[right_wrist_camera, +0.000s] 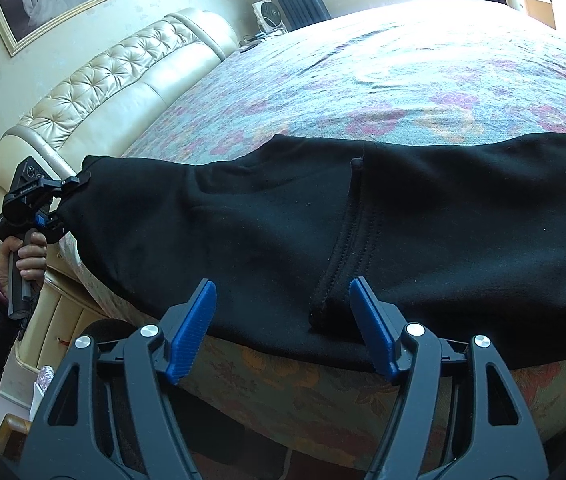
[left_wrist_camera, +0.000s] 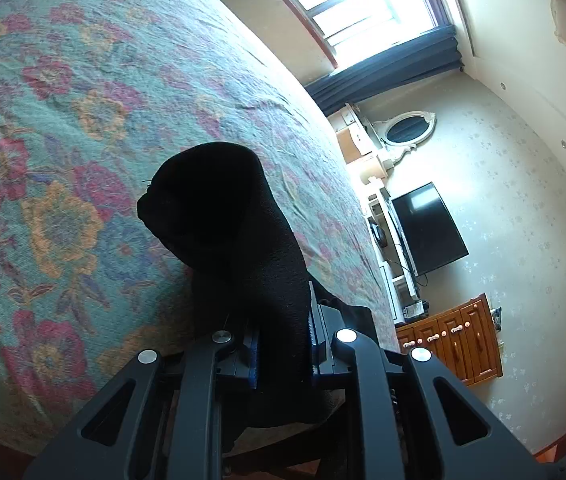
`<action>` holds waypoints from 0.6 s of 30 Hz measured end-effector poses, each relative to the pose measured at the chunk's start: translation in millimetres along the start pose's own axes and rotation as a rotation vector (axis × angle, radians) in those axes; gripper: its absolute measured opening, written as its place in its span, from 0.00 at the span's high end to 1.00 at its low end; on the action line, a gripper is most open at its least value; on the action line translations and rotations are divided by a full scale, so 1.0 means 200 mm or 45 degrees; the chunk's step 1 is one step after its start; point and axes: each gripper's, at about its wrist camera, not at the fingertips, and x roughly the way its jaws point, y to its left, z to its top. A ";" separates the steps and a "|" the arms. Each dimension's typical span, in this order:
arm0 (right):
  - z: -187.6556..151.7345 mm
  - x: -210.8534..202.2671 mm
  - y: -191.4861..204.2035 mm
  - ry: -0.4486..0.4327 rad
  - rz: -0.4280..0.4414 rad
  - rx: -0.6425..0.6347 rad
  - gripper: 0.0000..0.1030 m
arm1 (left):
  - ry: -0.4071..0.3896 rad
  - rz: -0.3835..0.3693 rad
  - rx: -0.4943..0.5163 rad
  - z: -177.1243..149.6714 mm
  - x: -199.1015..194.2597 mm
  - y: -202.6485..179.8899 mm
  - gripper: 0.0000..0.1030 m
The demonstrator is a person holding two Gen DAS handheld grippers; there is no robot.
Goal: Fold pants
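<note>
Black pants [right_wrist_camera: 283, 232] are lying over a teal bedspread [right_wrist_camera: 403, 92] blooming with red and orange flowers, beside blue gripper pads [right_wrist_camera: 191, 332] and a cream headboard [right_wrist_camera: 123, 80].

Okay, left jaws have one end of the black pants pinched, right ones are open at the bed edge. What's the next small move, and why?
Probably close the right gripper on the near edge of the pants. Its jaws stand open and empty around that edge, while the left gripper already grips the far end, so both ends could then lift together.

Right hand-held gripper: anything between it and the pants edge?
Nothing visible. The right hand-held gripper is open at the pants edge on the bed; its pads straddle the near hem, bare bedspread beneath.
</note>
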 end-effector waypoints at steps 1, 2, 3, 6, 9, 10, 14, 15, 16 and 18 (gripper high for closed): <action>0.00 -0.01 0.00 -0.007 0.002 0.003 0.33 | 0.003 -0.014 0.013 0.00 0.03 -0.05 0.83; 0.00 -0.02 -0.01 -0.015 0.006 0.007 0.33 | 0.009 -0.027 0.026 0.00 0.04 -0.08 0.83; 0.01 -0.03 -0.01 -0.023 0.012 0.012 0.33 | 0.017 -0.039 0.045 0.00 0.08 -0.13 0.83; 0.01 -0.06 -0.02 -0.044 0.026 0.022 0.33 | 0.050 -0.053 0.117 -0.01 0.21 -0.29 0.83; 0.01 -0.09 -0.03 -0.061 0.037 0.035 0.33 | 0.093 -0.056 0.182 -0.05 0.36 -0.42 0.83; 0.01 -0.09 -0.03 -0.065 0.040 0.043 0.33 | 0.110 -0.053 0.203 -0.07 0.41 -0.46 0.83; 0.00 -0.13 -0.06 -0.083 0.047 0.081 0.33 | 0.191 -0.029 0.271 -0.15 0.65 -0.59 0.83; 0.01 -0.14 -0.07 -0.089 0.050 0.091 0.33 | 0.208 -0.011 0.305 -0.18 0.71 -0.62 0.83; 0.01 -0.15 -0.08 -0.096 0.054 0.104 0.33 | 0.225 0.007 0.336 -0.21 0.77 -0.64 0.83; 0.01 -0.17 -0.11 -0.112 0.057 0.129 0.33 | 0.267 0.022 0.363 -0.26 0.89 -0.66 0.83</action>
